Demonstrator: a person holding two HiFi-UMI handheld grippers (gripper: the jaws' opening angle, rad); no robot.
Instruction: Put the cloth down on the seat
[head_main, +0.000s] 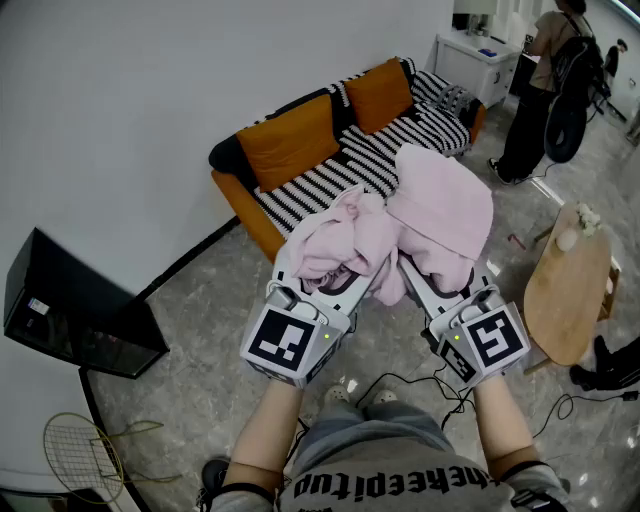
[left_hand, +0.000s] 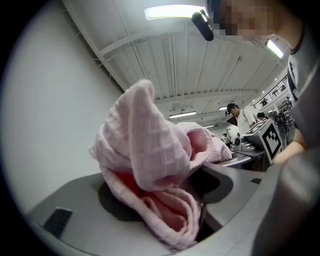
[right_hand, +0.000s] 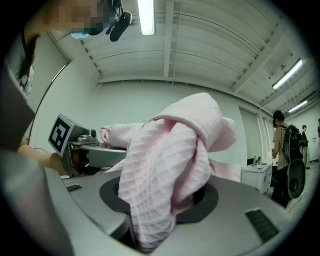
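Two wads of one pink waffle-weave cloth (head_main: 432, 208) are clamped, one in the left gripper (head_main: 343, 283), one in the right gripper (head_main: 436, 284). Each pair of jaws is parted only by thick fabric. The cloth heaps above both tools. The orange sofa's striped seat (head_main: 372, 158) lies ahead, beyond the jaw tips.

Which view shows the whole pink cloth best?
The head view: the cloth shows whole, held by the left tool and the right tool. Each gripper view shows only the bunch that its own tool clamps.
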